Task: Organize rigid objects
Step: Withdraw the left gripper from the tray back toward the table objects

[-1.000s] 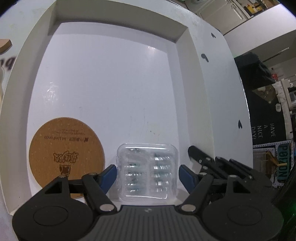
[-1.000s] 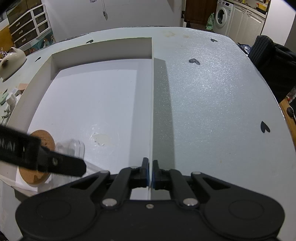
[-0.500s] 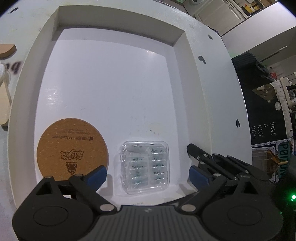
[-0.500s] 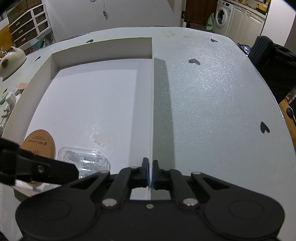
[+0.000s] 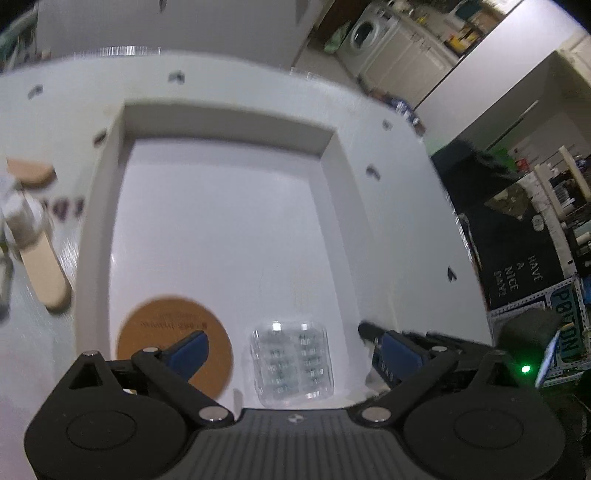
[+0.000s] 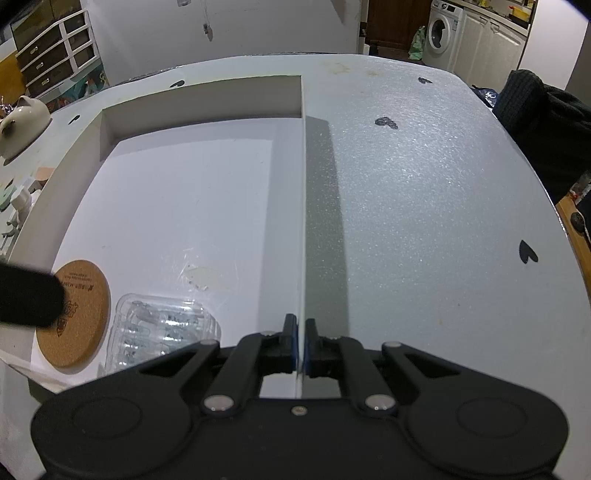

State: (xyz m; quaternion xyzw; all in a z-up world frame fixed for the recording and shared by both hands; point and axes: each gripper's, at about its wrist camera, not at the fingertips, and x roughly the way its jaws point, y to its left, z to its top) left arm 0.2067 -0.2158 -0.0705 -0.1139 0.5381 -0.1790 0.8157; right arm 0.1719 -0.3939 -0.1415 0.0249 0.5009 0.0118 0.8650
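The clear plastic box (image 5: 291, 363) lies flat on the floor of the white tray (image 5: 229, 229), close to the near edge, and small items in two rows are visible through its lid (what they are I cannot tell). Just beside it, on its left in the left wrist view, lies a round cork coaster (image 5: 173, 328) with dark print, also flat on the tray floor; the two are near but I cannot tell if they touch. The left hand-held gripper (image 5: 291, 354) hangs above the box with its jaws spread wide; they have just been opening, and the box is under the gap between them, with no pad touching it. One blue pad is seen over the coaster, the other over the tray floor near the right wall. The right hand-held gripper (image 6: 301, 341) is clenched on the thin right wall of the tray (image 6: 303, 221), one pad on each side of it. The tray stands on a pale table (image 6: 424, 192) with small black heart marks. On the table to the left of the tray there are some wooden pieces (image 5: 40, 258) and a white ceramic pot (image 6: 20, 125), blurred or only partly in view. In the background stands a washing machine (image 6: 441, 31), and a dark mat with white letters (image 5: 517, 258) is on the floor.
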